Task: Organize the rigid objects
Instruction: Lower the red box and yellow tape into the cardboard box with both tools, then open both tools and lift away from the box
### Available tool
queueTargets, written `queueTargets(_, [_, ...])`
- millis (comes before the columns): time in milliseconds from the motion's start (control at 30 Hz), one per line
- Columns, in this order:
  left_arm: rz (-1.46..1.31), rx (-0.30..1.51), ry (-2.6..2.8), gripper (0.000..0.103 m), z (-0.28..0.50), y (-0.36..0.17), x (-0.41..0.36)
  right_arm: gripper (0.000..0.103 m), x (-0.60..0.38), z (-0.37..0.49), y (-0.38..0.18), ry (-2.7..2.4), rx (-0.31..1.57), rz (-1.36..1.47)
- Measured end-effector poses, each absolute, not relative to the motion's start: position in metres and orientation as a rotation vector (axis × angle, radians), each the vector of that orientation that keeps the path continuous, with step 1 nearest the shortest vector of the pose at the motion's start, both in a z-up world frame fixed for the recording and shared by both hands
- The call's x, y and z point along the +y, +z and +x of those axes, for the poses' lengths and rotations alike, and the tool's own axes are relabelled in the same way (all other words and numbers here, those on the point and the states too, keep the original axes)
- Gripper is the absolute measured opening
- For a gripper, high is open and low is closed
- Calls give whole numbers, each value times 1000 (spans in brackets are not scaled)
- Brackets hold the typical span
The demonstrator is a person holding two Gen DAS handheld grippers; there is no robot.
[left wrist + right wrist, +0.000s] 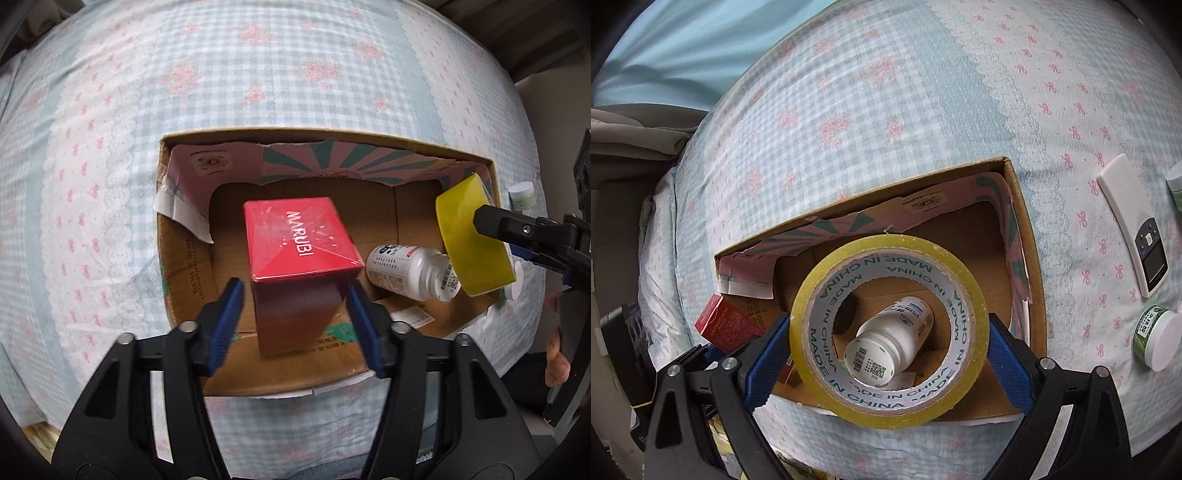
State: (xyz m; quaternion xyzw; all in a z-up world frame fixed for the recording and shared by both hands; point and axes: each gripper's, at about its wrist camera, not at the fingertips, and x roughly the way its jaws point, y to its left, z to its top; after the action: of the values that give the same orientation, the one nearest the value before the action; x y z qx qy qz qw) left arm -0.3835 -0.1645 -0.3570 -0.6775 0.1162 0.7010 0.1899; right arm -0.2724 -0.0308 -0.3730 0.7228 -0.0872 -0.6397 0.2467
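Currently, the open cardboard box (184, 258) sits on a bed covered with a blue checked sheet (110, 147) bearing pink bows. At lower centre of the left wrist view, the left hand-held gripper (293, 295) stands spread apart, its blue pads on either side of a red box marked MARUBI (299, 243); the right pad lies at the box's edge and the left pad stands clear of it. The red box stands upright inside the cardboard box, near its middle. A white bottle (406, 273) lies on its side on the cardboard floor just right of the red box.

At the right edge of that view, the right hand-held gripper (889, 332) clamps a yellow tape roll (812, 332) across its outer faces, above the right end of the cardboard box. In the right wrist view the roll fills the lower centre, and the white bottle shows through its core.

Outside the box, on the sheet at the right of the right wrist view, lie a white remote (1134, 225) and a green-labelled jar (1152, 338) with a white lid.
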Motion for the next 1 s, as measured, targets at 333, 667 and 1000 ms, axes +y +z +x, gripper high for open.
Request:
queueTargets(333, [-1854,324,1995,103,-374,-345,-159,103,-21,-277,-367,-1803,-213,1958])
queueTargets(667, [-1811,316,2039,103,-366,-321,-167,103,-15,-264,-346,-1835,-98,1936])
queueTargets(1000, [-1725,318,2121,103,-346,-277,-175,103,-10,-248,-304,-1921,-41,1842])
